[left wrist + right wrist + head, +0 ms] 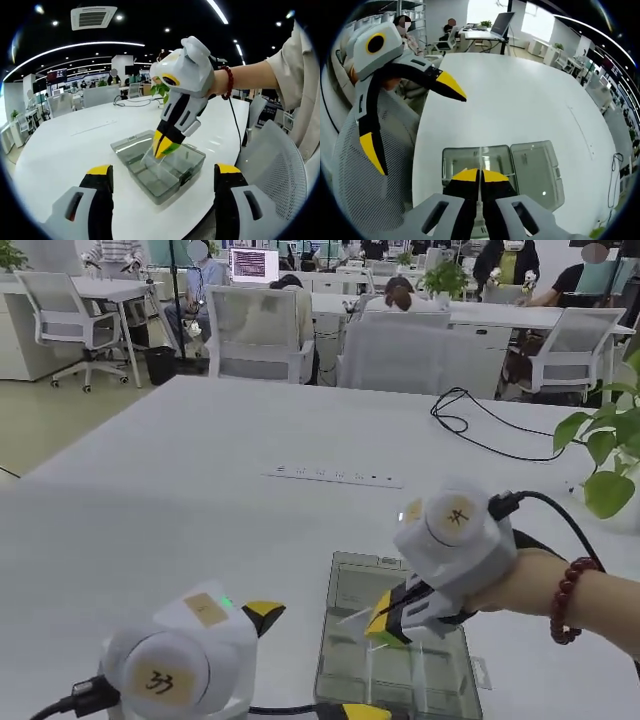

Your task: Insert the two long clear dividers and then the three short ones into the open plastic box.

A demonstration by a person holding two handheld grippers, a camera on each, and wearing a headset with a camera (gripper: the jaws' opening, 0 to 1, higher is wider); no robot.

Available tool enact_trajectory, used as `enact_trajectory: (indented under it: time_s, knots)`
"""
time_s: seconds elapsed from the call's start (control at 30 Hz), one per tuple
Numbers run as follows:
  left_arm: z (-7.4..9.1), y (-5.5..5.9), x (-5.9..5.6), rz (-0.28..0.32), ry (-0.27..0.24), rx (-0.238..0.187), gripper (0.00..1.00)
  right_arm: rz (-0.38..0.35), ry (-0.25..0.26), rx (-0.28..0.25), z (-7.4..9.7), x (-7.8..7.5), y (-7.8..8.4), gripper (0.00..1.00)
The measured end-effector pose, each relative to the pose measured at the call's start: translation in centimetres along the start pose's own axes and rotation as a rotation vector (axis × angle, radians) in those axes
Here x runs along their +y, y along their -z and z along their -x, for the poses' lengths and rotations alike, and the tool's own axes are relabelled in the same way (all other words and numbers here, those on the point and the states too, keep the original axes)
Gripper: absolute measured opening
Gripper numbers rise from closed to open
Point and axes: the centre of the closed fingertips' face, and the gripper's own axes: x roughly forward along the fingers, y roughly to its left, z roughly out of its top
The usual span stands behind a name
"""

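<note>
The open clear-grey plastic box (335,670) (192,162) (451,161) lies on the white table, its lid (365,575) (127,145) (535,170) folded flat beside it. My right gripper (385,625) (162,146) (480,176) is shut on a thin clear divider (352,618) (150,159) (480,157), held upright and dipping into the box. My left gripper (315,661) (164,172) (412,119) stands open near the box's front edge, gripping nothing. Faint clear walls seem to stand inside the box; I cannot tell how many.
A white power strip (335,476) is set into the table beyond the box. A black cable (480,425) loops at the far right near a green plant (610,455). Office chairs (260,335) and seated people line the table's far side.
</note>
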Motion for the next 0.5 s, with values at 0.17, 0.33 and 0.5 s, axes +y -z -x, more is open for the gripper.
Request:
enact_trajectory:
  time_s: [0.17,0.33,0.5]
  knots:
    - [0.1,-0.2,0.0,0.003,-0.005,-0.010,0.85,0.023,-0.021,0.045,-0.7,0.0,-0.4,0.02]
    - [0.1,0.0,0.4,-0.013,-0.032,0.003,0.84,0.045,-0.033,0.073,-1.8,0.2,-0.5,0.02]
    - [0.1,0.0,0.6,-0.002,-0.036,0.000,0.85,0.052,-0.036,0.101,-2.7,0.2,0.1,0.02]
